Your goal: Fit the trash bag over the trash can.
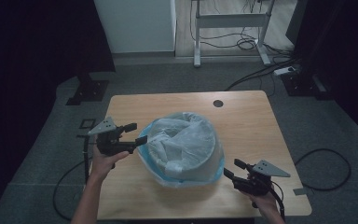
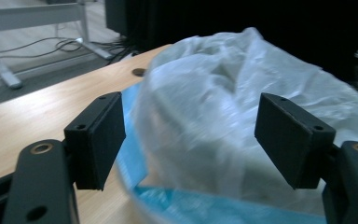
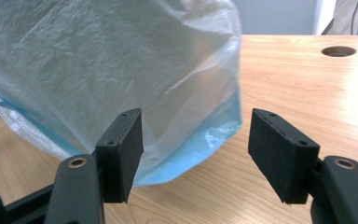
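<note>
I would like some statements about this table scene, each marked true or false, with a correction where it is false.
1. Both tongs are open. True: the left tongs and the right tongs each have their jaws spread, with nothing clamped between them.
2. The plastic bag lies on the floor. False: it sits on the wooden table, between the two tongs.
3. The bag is whitish with a blue edge at its bottom. True.
4. The right tongs are clamped on the bag. False: they are open beside its lower corner.
5. The table has a round hole near its far edge. True.
</note>
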Motion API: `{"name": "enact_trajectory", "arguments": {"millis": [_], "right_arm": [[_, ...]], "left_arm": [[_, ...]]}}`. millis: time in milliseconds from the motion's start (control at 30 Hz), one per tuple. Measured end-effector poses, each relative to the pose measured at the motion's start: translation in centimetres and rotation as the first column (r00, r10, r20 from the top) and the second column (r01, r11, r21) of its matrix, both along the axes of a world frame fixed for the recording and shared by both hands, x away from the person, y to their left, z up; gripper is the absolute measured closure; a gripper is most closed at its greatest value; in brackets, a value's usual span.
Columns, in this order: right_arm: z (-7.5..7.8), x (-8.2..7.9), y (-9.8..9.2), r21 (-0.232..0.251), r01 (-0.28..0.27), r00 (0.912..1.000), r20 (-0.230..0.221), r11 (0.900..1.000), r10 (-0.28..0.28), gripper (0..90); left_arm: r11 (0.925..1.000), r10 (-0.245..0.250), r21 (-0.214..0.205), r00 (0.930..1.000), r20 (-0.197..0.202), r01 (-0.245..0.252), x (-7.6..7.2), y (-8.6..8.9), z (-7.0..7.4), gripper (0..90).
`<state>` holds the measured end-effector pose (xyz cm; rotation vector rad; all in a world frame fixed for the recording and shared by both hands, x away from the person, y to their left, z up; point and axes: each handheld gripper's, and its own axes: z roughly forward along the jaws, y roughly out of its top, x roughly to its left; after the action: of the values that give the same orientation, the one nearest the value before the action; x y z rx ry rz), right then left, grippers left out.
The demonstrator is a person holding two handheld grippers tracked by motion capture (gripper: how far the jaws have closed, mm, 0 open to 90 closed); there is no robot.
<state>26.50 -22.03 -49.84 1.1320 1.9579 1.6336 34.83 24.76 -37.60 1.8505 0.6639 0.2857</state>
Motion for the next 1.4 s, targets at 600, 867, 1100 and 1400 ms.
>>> {"name": "enact_trajectory", "arguments": {"millis": [600,867,1100,1400], "right_arm": [[-0.3,-0.6,-2.8,0.052,0.055,0.9985,-0.013,0.9972,-0.054,35.9],[-0.7,-0.8,-2.8,0.043,0.041,0.999,-0.02,0.9982,-0.04,36.1],[-0.9,-1.0,-2.8,0.036,0.033,0.9991,-0.026,0.9988,-0.032,36.2],[-0.9,-1.2,-2.7,0.023,0.033,0.9992,-0.024,0.9992,-0.032,36.2]], "left_arm": [[0.9519,-0.184,0.238,0.9812,-0.057,0.193,1.7,-5.2,3.3,42.2],[0.8959,-0.167,0.391,0.9752,-0.145,0.212,4.3,-8.4,3.2,46.3],[0.8277,-0.133,0.515,0.9696,-0.205,0.223,5.3,-10.3,1.7,47.9],[0.8369,-0.145,0.497,0.9686,-0.202,0.229,5.2,-10.5,2.2,46.7]]}}
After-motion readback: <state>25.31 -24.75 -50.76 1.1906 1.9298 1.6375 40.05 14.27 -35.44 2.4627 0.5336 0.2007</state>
